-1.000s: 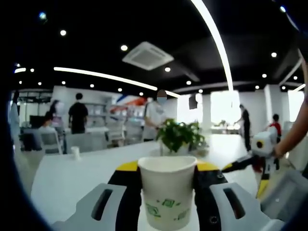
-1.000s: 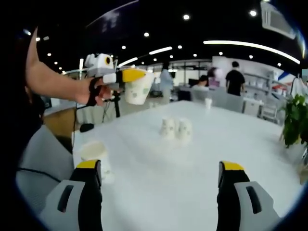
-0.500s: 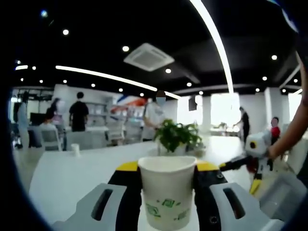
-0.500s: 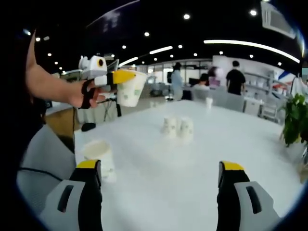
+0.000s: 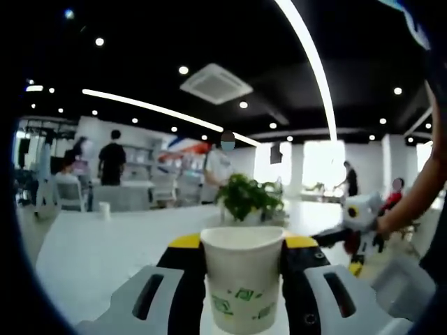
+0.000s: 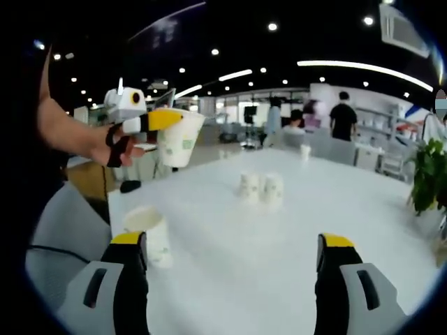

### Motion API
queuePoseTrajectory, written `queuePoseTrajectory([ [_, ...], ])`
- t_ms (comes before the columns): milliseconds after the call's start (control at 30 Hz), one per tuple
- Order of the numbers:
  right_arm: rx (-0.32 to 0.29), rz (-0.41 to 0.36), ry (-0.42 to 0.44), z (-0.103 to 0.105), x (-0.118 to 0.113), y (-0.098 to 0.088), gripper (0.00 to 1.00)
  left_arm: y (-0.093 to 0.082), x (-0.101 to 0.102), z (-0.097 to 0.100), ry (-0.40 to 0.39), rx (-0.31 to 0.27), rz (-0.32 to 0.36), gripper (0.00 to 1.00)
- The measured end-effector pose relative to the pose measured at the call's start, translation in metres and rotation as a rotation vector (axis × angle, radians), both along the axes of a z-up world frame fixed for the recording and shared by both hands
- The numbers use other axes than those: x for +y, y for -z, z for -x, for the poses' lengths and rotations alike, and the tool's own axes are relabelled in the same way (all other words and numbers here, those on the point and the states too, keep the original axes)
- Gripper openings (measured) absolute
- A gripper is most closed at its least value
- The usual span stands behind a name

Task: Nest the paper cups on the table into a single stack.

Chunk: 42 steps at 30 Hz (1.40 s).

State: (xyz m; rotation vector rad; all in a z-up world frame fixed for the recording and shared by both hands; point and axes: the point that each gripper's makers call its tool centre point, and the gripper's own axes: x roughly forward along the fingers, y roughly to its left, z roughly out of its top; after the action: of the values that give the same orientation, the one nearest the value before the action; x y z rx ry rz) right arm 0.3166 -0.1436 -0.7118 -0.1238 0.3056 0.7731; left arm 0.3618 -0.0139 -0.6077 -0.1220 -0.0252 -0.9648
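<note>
text: none legible | paper cup (image 5: 242,283): green printed marks, too blurred to read

Right gripper view: table (image 6: 279,237) ahead. Upright cup (image 6: 149,234) at near left, just beside left jaw. Two cups (image 6: 260,188) side by side, touching, mid-table. Lone cup (image 6: 302,149) at far edge. Plant (image 6: 426,174) at right edge. Left gripper (image 6: 167,129) above table's left end, held cup (image 6: 178,139) between its jaws.

Left gripper view: plant (image 5: 246,197) behind held cup (image 5: 242,276); right gripper (image 5: 353,227) at right.
</note>
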Motion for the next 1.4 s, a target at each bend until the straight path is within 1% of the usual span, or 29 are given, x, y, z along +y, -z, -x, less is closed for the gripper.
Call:
queuePoseTrajectory([
  [367,0.005,-0.003,-0.001,0.004,0.0,0.001,1.0,-0.005,-0.004,0.019,0.016,-0.007,0.024,0.39],
  [500,0.007,-0.002,0.0,0.006,0.001,0.002,1.0,0.001,-0.009,0.034,0.033,-0.001,0.02,0.39],
  [633,0.009,-0.001,-0.002,0.009,0.002,0.003,1.0,0.006,-0.011,0.045,0.048,0.002,0.013,0.4],
  [867,0.016,0.005,-0.009,0.013,0.004,0.006,1.0,0.005,-0.009,0.049,0.052,-0.002,0.013,0.4],
  [1300,0.019,0.005,-0.011,0.014,0.005,0.006,1.0,0.005,-0.009,0.054,0.055,0.008,0.03,0.4],
  [1400,0.022,0.003,-0.009,0.014,0.004,0.006,1.0,0.009,-0.01,0.056,0.06,0.013,0.028,0.39],
])
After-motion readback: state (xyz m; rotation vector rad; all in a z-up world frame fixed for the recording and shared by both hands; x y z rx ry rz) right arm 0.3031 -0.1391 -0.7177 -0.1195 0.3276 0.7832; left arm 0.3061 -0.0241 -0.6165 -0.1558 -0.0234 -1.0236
